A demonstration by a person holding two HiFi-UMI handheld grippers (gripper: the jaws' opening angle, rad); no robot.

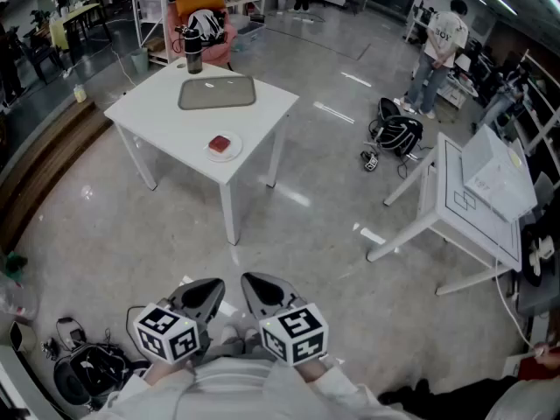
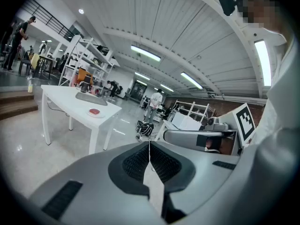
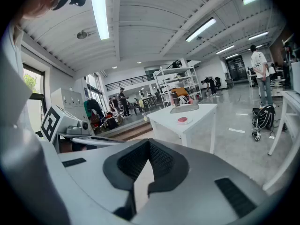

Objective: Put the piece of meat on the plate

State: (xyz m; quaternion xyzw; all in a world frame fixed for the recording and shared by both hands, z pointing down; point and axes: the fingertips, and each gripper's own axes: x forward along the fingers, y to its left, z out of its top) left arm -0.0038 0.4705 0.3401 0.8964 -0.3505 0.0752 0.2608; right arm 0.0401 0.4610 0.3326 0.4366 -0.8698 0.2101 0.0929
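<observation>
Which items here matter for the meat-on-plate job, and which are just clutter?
Job:
- piece of meat, lying on the plate
- left gripper and right gripper, both shut and empty

Lying about:
- tray
- bottle
- backpack on the floor
- second table
</observation>
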